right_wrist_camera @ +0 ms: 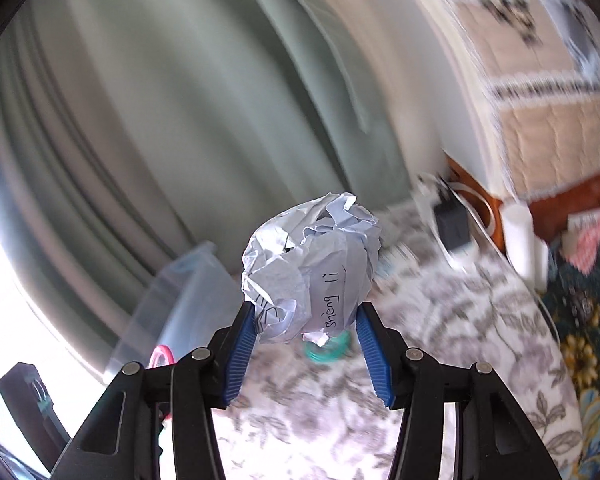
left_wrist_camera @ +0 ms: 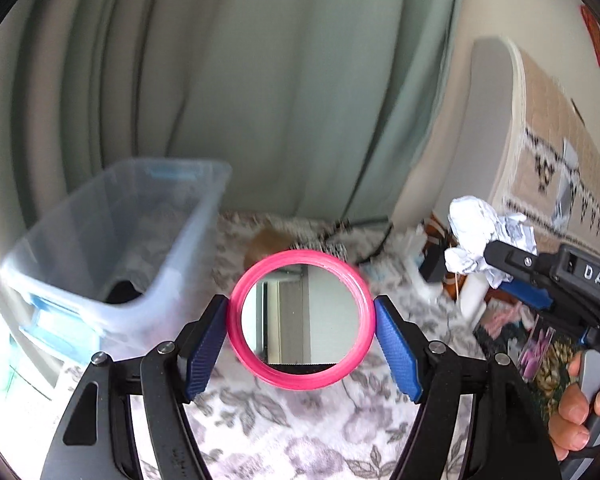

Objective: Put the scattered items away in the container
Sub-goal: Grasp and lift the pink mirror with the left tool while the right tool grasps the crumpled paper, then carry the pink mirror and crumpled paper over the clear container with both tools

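Note:
My left gripper (left_wrist_camera: pixel 300 316) is shut on a round mirror with a pink rim (left_wrist_camera: pixel 300 318) and holds it above the flowered blanket. A clear plastic bin (left_wrist_camera: pixel 112 240) stands to its left with something dark inside. My right gripper (right_wrist_camera: pixel 306 320) is shut on a crumpled ball of white paper (right_wrist_camera: pixel 312 268) with handwriting on it. The same ball (left_wrist_camera: pixel 484 236) and the right gripper (left_wrist_camera: pixel 500 268) show at the right of the left wrist view. The bin (right_wrist_camera: pixel 180 304) lies left of the right gripper. A teal ring (right_wrist_camera: pixel 326 348) lies on the blanket under the paper.
Green curtains (left_wrist_camera: pixel 260 80) hang behind. A bed with a quilted cover (left_wrist_camera: pixel 540 140) stands at the right. A black charger (right_wrist_camera: pixel 452 224), white bottles (right_wrist_camera: pixel 524 236) and small clutter lie by the bed. A brown round thing (left_wrist_camera: pixel 266 242) lies behind the mirror.

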